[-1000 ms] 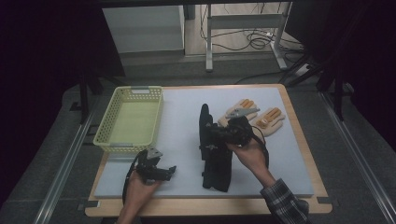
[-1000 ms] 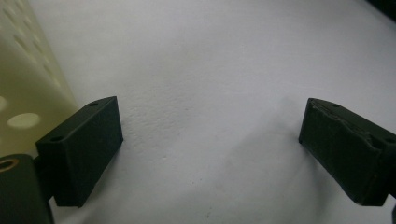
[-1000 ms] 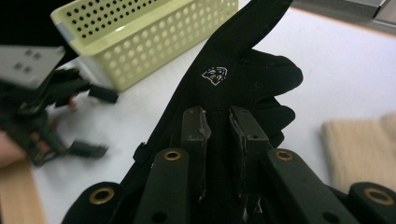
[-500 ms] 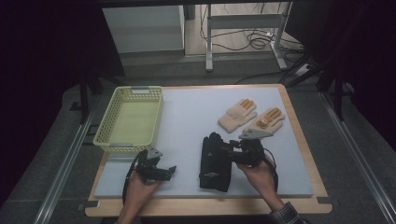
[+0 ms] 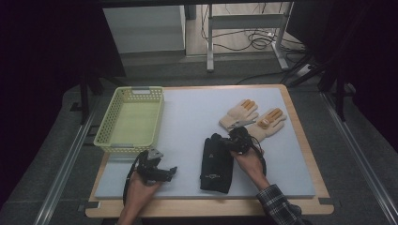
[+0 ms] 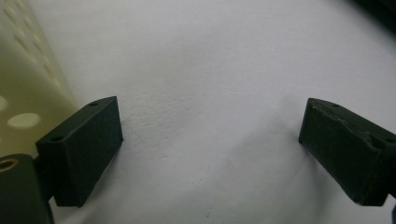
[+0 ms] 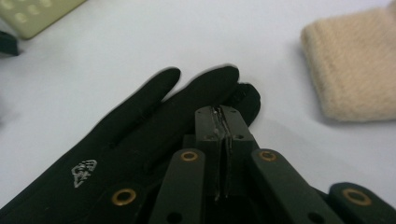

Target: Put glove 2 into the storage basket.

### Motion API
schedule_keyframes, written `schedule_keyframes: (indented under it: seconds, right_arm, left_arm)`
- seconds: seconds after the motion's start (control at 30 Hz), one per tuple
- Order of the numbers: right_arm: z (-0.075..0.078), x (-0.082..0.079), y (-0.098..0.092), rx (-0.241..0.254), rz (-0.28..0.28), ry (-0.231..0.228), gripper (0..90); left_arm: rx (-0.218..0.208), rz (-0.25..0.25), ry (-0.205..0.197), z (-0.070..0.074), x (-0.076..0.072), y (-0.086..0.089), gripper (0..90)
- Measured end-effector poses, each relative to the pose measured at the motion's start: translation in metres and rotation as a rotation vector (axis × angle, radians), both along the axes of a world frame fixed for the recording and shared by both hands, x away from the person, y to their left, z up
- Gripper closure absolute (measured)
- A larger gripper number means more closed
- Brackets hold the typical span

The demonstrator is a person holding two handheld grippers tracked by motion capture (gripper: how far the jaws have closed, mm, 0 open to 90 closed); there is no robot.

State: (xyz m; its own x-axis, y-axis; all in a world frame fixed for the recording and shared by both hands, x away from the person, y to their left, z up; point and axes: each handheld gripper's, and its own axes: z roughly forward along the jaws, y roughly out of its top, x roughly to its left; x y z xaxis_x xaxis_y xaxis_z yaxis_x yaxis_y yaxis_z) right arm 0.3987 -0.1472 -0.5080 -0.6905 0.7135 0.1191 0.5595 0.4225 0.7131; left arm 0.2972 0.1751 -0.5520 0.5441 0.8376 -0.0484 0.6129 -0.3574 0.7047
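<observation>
Fingers (image 7: 208,135) of the right gripper (image 7: 225,122) are pressed together with no visible gap; they have just been closing, and whether any cloth of the black glove (image 7: 130,154) is pinched between them cannot be told. Their tips sit right over the glove's fingertips, close against the fabric. In the high view the right gripper (image 5: 238,140) is at the far end of the black glove (image 5: 216,164), which lies flat and lengthwise on the pale mat (image 5: 187,112), a little right of the middle and toward the near edge. A small white logo shows on the back of the glove.

Just beyond it, toward the far right corner, lie two beige gloves (image 5: 253,117) side by side, orange patches on their fingers; the edge of one beige glove (image 7: 350,70) shows in the right gripper view.

Near the front left corner rests the left gripper (image 5: 157,169), its jaws standing wide apart over bare mat with nothing between them. A yellow-green basket (image 5: 117,140) sits along the left edge, just beyond that gripper. The mat lies on a wooden board (image 5: 302,140).
</observation>
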Motion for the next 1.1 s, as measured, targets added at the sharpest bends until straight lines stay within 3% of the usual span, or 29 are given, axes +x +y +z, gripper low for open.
schedule_keyframes:
  seconds: [0.1, 0.17, 0.3, 0.33, 0.37, 0.47, 0.53, 0.63, 0.73, 0.9, 1.1]
  right_arm:
    - [0.015, -0.011, -0.004, -0.023, 0.0, -0.064, 86.5]
    - [0.022, -0.016, -0.009, -0.027, -0.01, -0.081, 86.1]
    - [0.016, -0.012, -0.013, -0.024, 0.002, -0.083, 82.7]
    - [0.006, -0.005, -0.014, -0.016, 0.01, -0.065, 72.4]
    - [0.003, -0.002, -0.015, -0.013, 0.008, -0.06, 68.9]
    - [0.006, -0.004, -0.022, 0.035, 0.012, -0.076, 65.1]
    - [0.012, -0.011, -0.027, 0.027, 0.028, -0.098, 63.5]
    - [0.017, -0.027, -0.036, -0.002, 0.06, -0.115, 64.1]
    - [0.014, -0.043, -0.049, -0.006, 0.084, -0.101, 68.7]
    - [-0.001, -0.066, -0.066, -0.001, 0.122, -0.044, 81.2]
    - [-0.018, -0.086, -0.064, 0.001, 0.196, -0.021, 81.4]
  left_arm:
    - [0.0, 0.0, 0.0, 0.0, 0.0, 0.0, 6.4]
    - [0.0, 0.0, 0.0, 0.0, 0.0, 0.0, 6.3]
    - [0.0, 0.0, 0.0, 0.0, 0.0, 0.0, 6.4]
    - [0.0, 0.0, 0.0, 0.0, 0.0, 0.0, 6.4]
    - [0.001, 0.0, 0.0, 0.0, 0.0, 0.0, 6.4]
    - [0.0, 0.0, 0.0, 0.0, 0.0, 0.0, 6.4]
    - [0.0, 0.0, 0.0, 0.0, 0.0, 0.0, 6.4]
    - [0.001, 0.0, 0.0, 0.0, 0.0, 0.0, 6.4]
    - [0.001, 0.0, 0.0, 0.0, 0.0, 0.0, 6.4]
    - [-0.003, 0.004, -0.001, 0.0, 0.0, -0.001, 6.4]
    - [-0.003, 0.005, 0.0, 0.0, 0.0, -0.001, 7.3]
